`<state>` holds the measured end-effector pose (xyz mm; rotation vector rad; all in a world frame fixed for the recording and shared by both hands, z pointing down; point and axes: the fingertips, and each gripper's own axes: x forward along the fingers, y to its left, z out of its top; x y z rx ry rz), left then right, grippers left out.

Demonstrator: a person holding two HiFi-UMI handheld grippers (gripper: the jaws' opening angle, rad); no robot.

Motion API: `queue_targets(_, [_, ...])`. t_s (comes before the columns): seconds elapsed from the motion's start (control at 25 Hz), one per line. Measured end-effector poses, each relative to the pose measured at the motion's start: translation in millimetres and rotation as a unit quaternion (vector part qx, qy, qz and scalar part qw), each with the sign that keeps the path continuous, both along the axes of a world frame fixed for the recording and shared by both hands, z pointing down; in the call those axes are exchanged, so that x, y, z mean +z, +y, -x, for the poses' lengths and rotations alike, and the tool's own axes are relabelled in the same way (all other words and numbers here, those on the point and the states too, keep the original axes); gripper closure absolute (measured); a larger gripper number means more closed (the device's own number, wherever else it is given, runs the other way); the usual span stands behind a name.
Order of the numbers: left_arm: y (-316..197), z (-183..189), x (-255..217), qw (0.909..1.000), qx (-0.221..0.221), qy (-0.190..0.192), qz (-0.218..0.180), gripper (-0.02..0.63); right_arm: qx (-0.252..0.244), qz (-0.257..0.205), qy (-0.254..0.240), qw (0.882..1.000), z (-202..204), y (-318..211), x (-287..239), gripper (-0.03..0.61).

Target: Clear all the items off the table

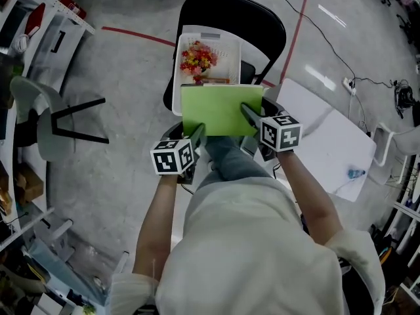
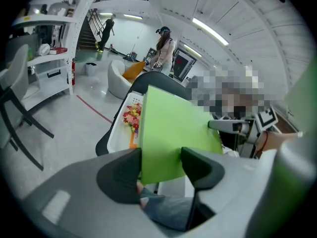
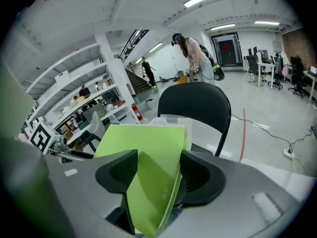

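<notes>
Both grippers hold a bright green folder (image 1: 220, 109) roughly flat in the air, just over the near edge of a white basket (image 1: 178, 64). The basket sits on a black chair (image 1: 262, 18) and has red and yellow flowers (image 1: 198, 59) in it. My left gripper (image 1: 197, 134) is shut on the folder's near left corner, and my right gripper (image 1: 248, 114) is shut on its right edge. In the left gripper view the folder (image 2: 173, 133) fills the gap of the left gripper (image 2: 161, 162). In the right gripper view the folder (image 3: 148, 152) runs through the right gripper (image 3: 158, 170).
A white table (image 1: 328, 143) stands to the right with a small blue item (image 1: 356, 174) on it. A grey chair (image 1: 39, 117) and white shelves (image 1: 39, 5) are at the left. Cables cross the floor at the upper right. People stand far off in the hall.
</notes>
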<state>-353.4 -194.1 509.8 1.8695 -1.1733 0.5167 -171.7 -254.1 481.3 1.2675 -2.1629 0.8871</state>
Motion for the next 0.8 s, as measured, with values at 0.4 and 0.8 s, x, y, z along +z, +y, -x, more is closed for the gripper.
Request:
queue_targets(0.4, [-42.5,6.5,26.5,0.9996,0.008,-0.008,0.027,0.359,0.022,0.03,0.004,0.999,4.8,-37.9,29.9,0.308])
queue_targets(0.8, [-68.0,11.9,49.1,0.9987,0.009,-0.011,0.05,0.359,0.027,0.052,0.006,0.998,9.1,-62.9,54.9,0.308])
